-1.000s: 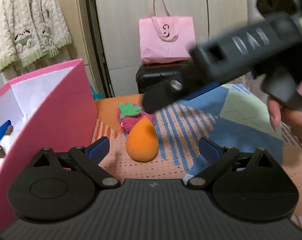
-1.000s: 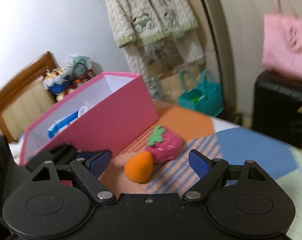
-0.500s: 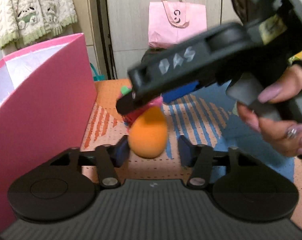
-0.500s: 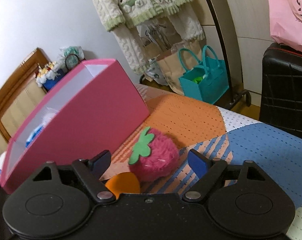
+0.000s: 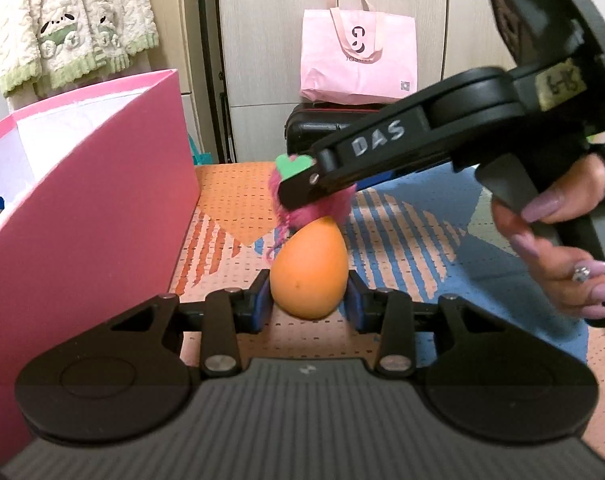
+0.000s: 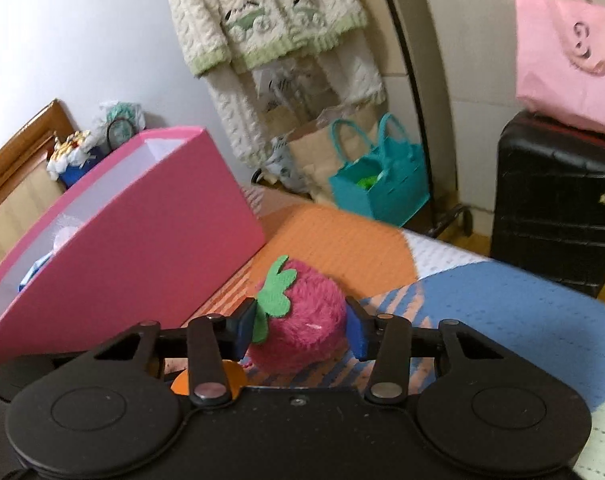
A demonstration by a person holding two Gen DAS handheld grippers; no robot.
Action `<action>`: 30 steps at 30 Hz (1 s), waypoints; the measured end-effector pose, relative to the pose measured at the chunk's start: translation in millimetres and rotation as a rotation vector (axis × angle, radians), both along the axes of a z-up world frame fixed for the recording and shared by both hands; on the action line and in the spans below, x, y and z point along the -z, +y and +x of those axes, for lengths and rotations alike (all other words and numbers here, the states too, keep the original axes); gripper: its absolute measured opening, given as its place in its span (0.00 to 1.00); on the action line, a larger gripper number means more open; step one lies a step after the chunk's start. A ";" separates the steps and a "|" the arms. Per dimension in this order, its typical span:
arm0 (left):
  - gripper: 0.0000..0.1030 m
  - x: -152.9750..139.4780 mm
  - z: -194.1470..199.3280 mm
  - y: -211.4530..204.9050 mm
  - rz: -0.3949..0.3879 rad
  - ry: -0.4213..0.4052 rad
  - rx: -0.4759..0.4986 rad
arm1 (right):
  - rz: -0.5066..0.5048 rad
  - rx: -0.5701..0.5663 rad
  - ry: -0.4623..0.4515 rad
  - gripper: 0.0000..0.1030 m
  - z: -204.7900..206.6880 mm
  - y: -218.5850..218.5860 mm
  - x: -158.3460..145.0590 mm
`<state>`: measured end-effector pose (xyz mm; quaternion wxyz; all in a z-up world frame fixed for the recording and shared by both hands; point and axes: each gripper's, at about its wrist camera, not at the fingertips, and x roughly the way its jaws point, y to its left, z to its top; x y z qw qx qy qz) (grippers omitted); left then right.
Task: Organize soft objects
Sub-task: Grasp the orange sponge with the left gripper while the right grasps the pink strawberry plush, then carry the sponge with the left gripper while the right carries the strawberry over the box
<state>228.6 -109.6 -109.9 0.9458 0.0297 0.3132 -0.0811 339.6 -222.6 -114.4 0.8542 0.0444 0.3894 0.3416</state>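
Note:
An orange egg-shaped sponge [image 5: 308, 268] stands on the patterned mat [image 5: 230, 200]. My left gripper [image 5: 307, 300] is closing on it, and its blue pads touch both sides. Just behind it lies a fuzzy pink strawberry [image 6: 306, 320] with a green felt leaf. The jaws of my right gripper [image 6: 300, 330] are closing around the strawberry, pads against its flanks. In the left wrist view the right gripper's near finger [image 5: 366, 160] covers most of the strawberry [image 5: 334, 208]. A sliver of the sponge [image 6: 236, 376] shows under the right gripper. The pink box [image 5: 102, 208] stands open to the left.
A person's hand [image 5: 558, 240] grips the right tool's handle. The pink box [image 6: 142, 256] holds blue and white items. Beyond the mat's far edge are a black suitcase [image 6: 554, 208], a pink tote bag [image 5: 358, 56], a teal bag [image 6: 382, 192] and a hanging cream cardigan [image 6: 262, 12].
Both grippers went from wide open to closed in on their objects. The left drew in around the sponge. The right came down from above onto the strawberry.

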 end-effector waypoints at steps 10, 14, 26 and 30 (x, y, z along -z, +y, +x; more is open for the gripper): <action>0.36 -5.9 -13.2 -1.3 -0.029 0.012 0.014 | 0.017 0.101 0.023 0.50 -20.8 -24.7 -7.0; 0.36 -9.0 -21.6 0.7 -0.066 0.039 0.036 | -0.008 0.158 0.054 0.50 -33.4 -34.5 -5.3; 0.36 -23.3 -55.9 7.5 -0.101 0.032 0.078 | -0.062 0.234 -0.006 0.50 -100.8 -44.6 -22.4; 0.36 -28.0 -70.2 8.8 -0.101 0.018 0.088 | -0.064 0.244 -0.026 0.50 -124.5 -46.1 -29.4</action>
